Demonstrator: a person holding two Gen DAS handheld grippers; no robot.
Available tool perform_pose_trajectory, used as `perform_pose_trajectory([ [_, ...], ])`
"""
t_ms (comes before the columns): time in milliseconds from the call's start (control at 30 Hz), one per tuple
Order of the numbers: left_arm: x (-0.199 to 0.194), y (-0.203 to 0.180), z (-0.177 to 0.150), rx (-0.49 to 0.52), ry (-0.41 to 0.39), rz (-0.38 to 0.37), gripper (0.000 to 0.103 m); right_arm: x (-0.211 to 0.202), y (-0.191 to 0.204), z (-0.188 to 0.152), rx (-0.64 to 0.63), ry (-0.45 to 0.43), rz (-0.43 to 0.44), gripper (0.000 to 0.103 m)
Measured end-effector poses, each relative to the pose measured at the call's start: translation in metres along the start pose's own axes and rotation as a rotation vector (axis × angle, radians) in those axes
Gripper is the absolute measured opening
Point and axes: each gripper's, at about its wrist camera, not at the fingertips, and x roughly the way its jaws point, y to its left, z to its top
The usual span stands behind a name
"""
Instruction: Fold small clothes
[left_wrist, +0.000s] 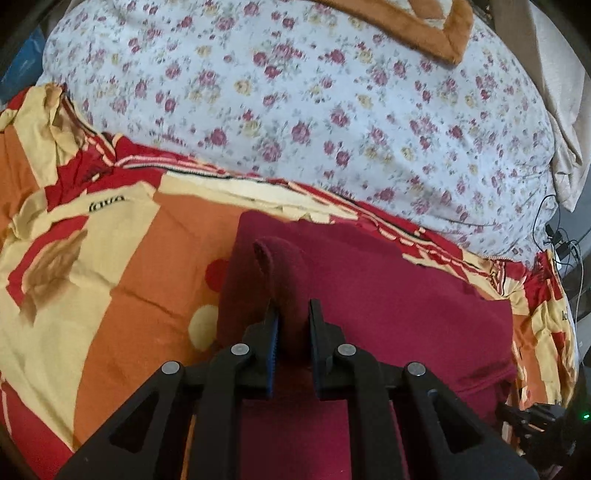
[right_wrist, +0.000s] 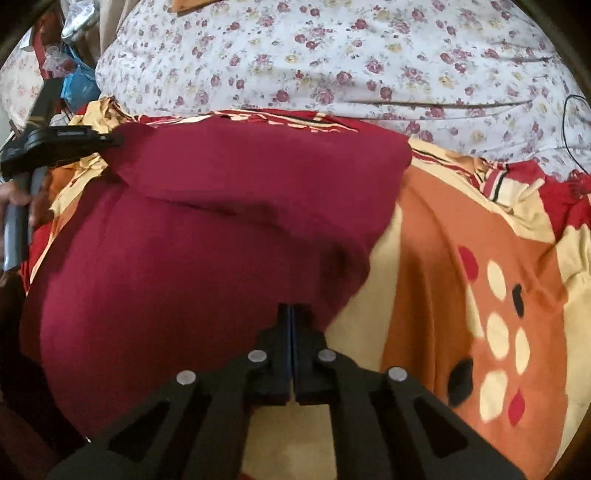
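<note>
A maroon garment (left_wrist: 388, 302) (right_wrist: 184, 277) lies on the patterned bedsheet, its far part folded over into a flap. In the left wrist view my left gripper (left_wrist: 293, 310) is shut on a raised fold of this cloth, which stands up between the fingers. The right wrist view shows that same left gripper (right_wrist: 107, 142) pinching the garment's far left corner, with a hand (right_wrist: 18, 195) on its handle. My right gripper (right_wrist: 291, 308) has its pads pressed together at the garment's near right hem, and the cloth edge is caught at the tips.
The orange, red and cream bedsheet (left_wrist: 129, 277) (right_wrist: 461, 240) spreads around the garment. A floral quilt (left_wrist: 332, 110) (right_wrist: 332, 55) bulges behind it. A brown-edged blanket (left_wrist: 424, 33) lies at the far back, cables (left_wrist: 561, 243) at the right edge, and clutter (right_wrist: 70, 74) at the far left.
</note>
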Motion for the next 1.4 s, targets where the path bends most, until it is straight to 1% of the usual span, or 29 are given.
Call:
perform_pose_trajectory([
  [33,0.001,0.000,0.000,-0.003,0.002,0.000,0.003,-0.007,-0.003,0.001,0.024,-0.029,0.011,0.000],
  [67,0.002,0.000,-0.001,-0.006,0.003,0.001,0.003,-0.017,-0.006,0.005,0.045,-0.082,0.000,0.010],
  [100,0.002,0.000,-0.001,-0.008,0.002,0.001,0.003,-0.029,-0.009,0.010,0.050,-0.153,-0.044,0.021],
  [133,0.001,0.000,-0.001,-0.009,0.001,0.001,0.003,-0.032,-0.010,0.014,0.048,-0.176,-0.061,0.051],
  [167,0.001,-0.001,-0.001,-0.011,0.000,0.002,0.003,-0.034,-0.010,0.020,0.047,-0.193,-0.066,0.069],
  [233,0.000,-0.001,-0.001,-0.013,0.001,0.003,0.003,-0.027,-0.010,0.033,0.044,-0.202,-0.046,0.068],
  [267,0.000,-0.001,-0.001,-0.014,0.002,0.002,0.003,-0.018,-0.009,0.039,0.037,-0.191,-0.046,0.060],
  [300,0.000,0.000,-0.001,-0.018,0.004,0.000,0.003,-0.007,-0.009,0.041,0.035,-0.173,-0.051,0.049],
  [333,0.000,0.000,-0.001,-0.022,0.006,-0.001,0.003,-0.001,-0.010,0.041,0.038,-0.152,-0.045,0.016],
  [367,-0.001,0.001,-0.001,-0.023,0.008,-0.005,0.003,0.009,-0.011,0.038,0.054,-0.113,-0.016,0.010],
  [433,-0.001,0.002,-0.003,-0.013,0.008,-0.007,0.004,0.016,-0.007,0.028,0.053,-0.068,0.021,0.009],
  [467,0.001,0.002,-0.003,-0.007,0.013,-0.005,0.004,0.019,-0.003,0.019,0.036,-0.032,0.018,0.010],
  [533,0.005,0.003,-0.004,-0.007,0.023,0.002,0.004,0.013,-0.002,0.010,0.026,-0.031,0.032,0.010],
  [600,0.007,0.005,-0.005,-0.018,0.027,-0.003,0.004,0.002,-0.012,0.012,0.093,-0.018,0.097,0.011],
  [667,0.007,0.006,-0.005,-0.029,0.020,-0.008,0.004,-0.011,-0.023,0.014,0.141,-0.085,0.108,0.032],
  [700,0.008,0.005,-0.005,-0.030,0.020,-0.006,0.004,-0.014,-0.031,0.020,0.179,-0.113,0.096,0.040],
  [733,0.008,0.004,-0.005,-0.030,0.021,-0.002,0.004,-0.012,-0.038,0.025,0.220,-0.128,0.069,0.062],
  [767,0.009,0.004,-0.005,-0.028,0.021,0.001,0.004,-0.008,-0.045,0.031,0.272,-0.141,0.038,0.073],
  [800,0.008,0.003,-0.006,-0.027,0.020,0.003,0.004,0.000,-0.052,0.037,0.317,-0.145,0.032,0.074],
  [900,0.008,0.000,-0.006,-0.023,0.019,0.007,0.004,0.034,-0.070,0.051,0.446,-0.116,0.069,0.072],
  [933,0.007,-0.001,-0.006,-0.021,0.019,0.005,0.004,0.042,-0.072,0.053,0.467,-0.103,0.092,0.061],
  [967,0.006,-0.001,-0.005,-0.019,0.019,0.002,0.004,0.049,-0.070,0.056,0.462,-0.095,0.114,0.034],
  [1000,0.005,-0.001,-0.005,-0.016,0.020,-0.006,0.004,0.048,-0.065,0.058,0.428,-0.100,0.071,0.023],
  [1067,0.005,-0.002,-0.006,-0.010,0.019,-0.031,0.010,0.036,-0.057,0.059,0.360,-0.144,0.021,0.015],
  [1100,0.007,-0.002,-0.006,-0.008,0.019,-0.033,0.015,0.029,-0.054,0.058,0.346,-0.154,-0.006,0.015],
  [1200,0.022,-0.001,-0.012,-0.009,0.056,-0.034,0.018,0.031,-0.068,0.056,0.377,-0.157,-0.066,0.015],
  [1300,0.024,-0.002,-0.015,0.011,0.044,-0.031,0.018,0.051,-0.085,0.048,0.455,-0.115,-0.035,0.017],
  [1367,0.020,-0.002,-0.014,0.020,0.042,-0.031,0.018,0.041,-0.088,0.046,0.477,-0.134,-0.033,0.029],
  [1400,0.017,-0.001,-0.013,0.020,0.038,-0.028,0.018,0.031,-0.086,0.046,0.481,-0.139,-0.057,0.030],
])
